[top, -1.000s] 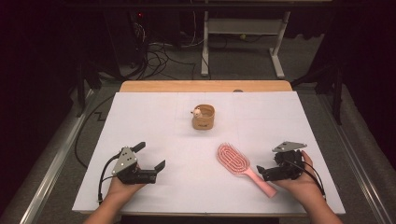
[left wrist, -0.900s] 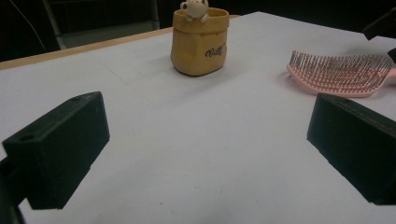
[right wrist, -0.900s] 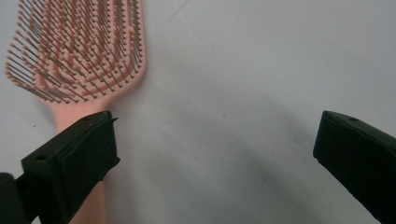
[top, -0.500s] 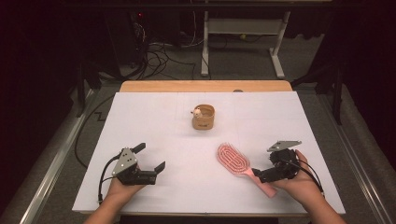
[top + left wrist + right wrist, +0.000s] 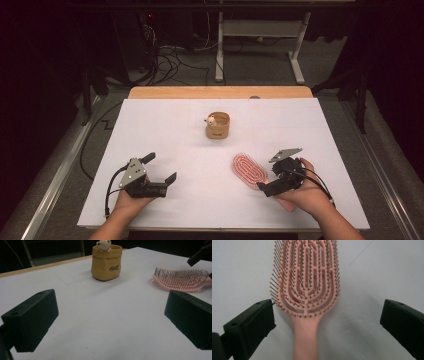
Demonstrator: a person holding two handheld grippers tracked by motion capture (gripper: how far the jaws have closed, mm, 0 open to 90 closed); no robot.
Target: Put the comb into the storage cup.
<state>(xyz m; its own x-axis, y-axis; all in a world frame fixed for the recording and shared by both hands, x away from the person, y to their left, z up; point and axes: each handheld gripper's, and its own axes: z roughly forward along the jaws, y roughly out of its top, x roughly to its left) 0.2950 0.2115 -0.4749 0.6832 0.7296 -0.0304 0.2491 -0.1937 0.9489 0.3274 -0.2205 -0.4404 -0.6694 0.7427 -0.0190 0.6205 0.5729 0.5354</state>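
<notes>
The right gripper [image 5: 274,181] has moved forward over the pink hairbrush [image 5: 248,168] handle, jaws wide open, holding nothing; the brush lies flat, bristles up, head pointing away-left.

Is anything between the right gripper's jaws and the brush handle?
Nothing visible. The right gripper is open, with its jaws on either side of the pink hairbrush handle and only bare white table between them.

In the high view the pink hairbrush [image 5: 248,168] handle is hidden under the right gripper [image 5: 278,183] and hand. In the right gripper view the handle, lying between the wide-apart fingers [image 5: 252,325], runs off the bottom edge, slightly blurred.
</notes>
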